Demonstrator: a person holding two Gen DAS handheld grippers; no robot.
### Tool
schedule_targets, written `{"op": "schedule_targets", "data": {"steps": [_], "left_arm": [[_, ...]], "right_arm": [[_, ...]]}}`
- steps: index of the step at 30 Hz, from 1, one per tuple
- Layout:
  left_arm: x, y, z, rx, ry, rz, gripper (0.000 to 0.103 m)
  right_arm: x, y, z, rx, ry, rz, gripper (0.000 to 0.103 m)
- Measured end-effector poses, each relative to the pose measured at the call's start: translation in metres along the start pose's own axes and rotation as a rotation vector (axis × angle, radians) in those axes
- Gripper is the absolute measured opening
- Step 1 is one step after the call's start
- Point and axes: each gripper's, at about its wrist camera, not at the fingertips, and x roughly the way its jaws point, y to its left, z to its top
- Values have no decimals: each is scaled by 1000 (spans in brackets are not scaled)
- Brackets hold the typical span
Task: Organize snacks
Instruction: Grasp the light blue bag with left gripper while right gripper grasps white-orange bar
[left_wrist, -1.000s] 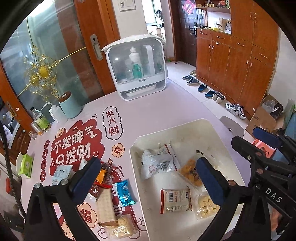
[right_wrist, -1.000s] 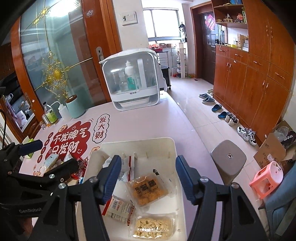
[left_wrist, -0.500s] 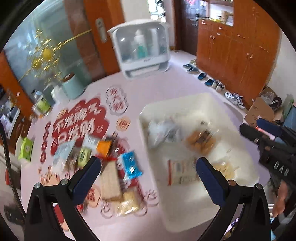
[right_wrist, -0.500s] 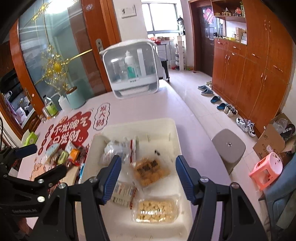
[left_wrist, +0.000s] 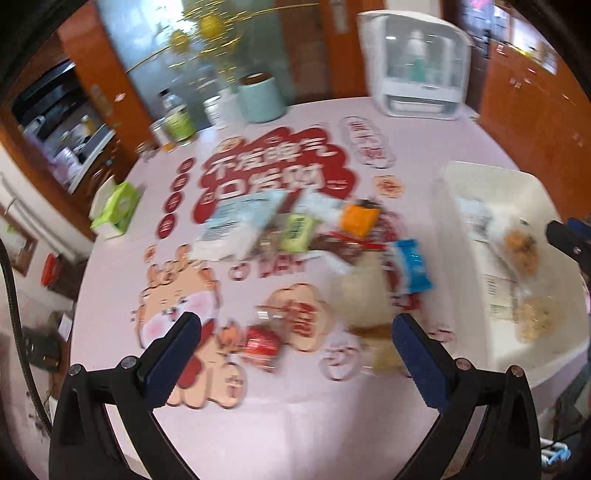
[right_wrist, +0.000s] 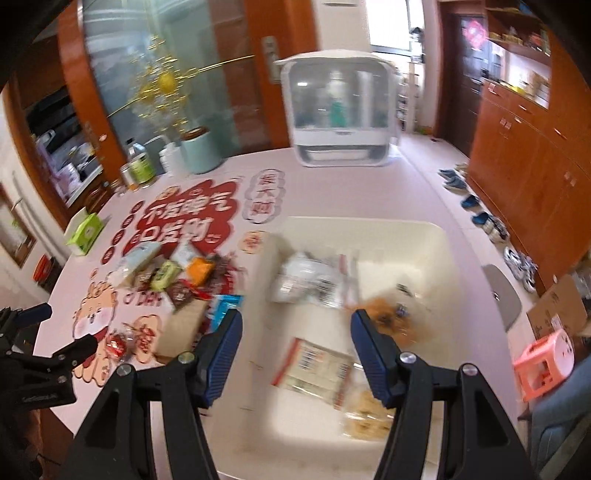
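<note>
A white tray (right_wrist: 436, 236) on the pink table holds several snack packets, among them a white bag (right_wrist: 306, 280) and a barcode packet (right_wrist: 317, 365). The tray (left_wrist: 517, 181) is at the right in the left wrist view. Loose snacks lie left of it: a blue packet (left_wrist: 412, 264), an orange one (left_wrist: 360, 218), a green one (left_wrist: 297, 230), a red sweet (left_wrist: 260, 343). My left gripper (left_wrist: 295, 350) is open and empty above the table near the red sweet. My right gripper (right_wrist: 295, 350) is open and empty above the tray's front half.
A white clear-fronted cabinet (right_wrist: 338, 118) stands at the table's far side. A teal canister (right_wrist: 199, 151), bottles (right_wrist: 138, 164) and a green tissue pack (right_wrist: 86, 232) sit along the far left. Stools (right_wrist: 502, 295) and shoes are on the floor at the right.
My left gripper has swung left, from over the tray to over the loose snacks. My right gripper has pulled back and turned slightly left. Both stay open.
</note>
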Motion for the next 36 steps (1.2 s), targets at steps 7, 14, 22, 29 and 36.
{"op": "schedule_targets", "data": {"steps": [7, 14, 22, 29, 36], "left_arm": [[41, 64, 22, -65, 36, -12, 102], [110, 78, 62, -21, 74, -84, 102], [205, 77, 84, 38, 185, -103, 102], [235, 89, 89, -26, 222, -190, 103], [234, 91, 95, -67, 137, -208, 83]], "right_arm": [[32, 79, 25, -97, 38, 44, 62], [107, 128, 60, -117, 118, 67, 62], [208, 145, 73, -150, 269, 30, 62], [257, 158, 67, -217, 346, 32, 62], [271, 177, 62, -372, 303, -47, 60]]}}
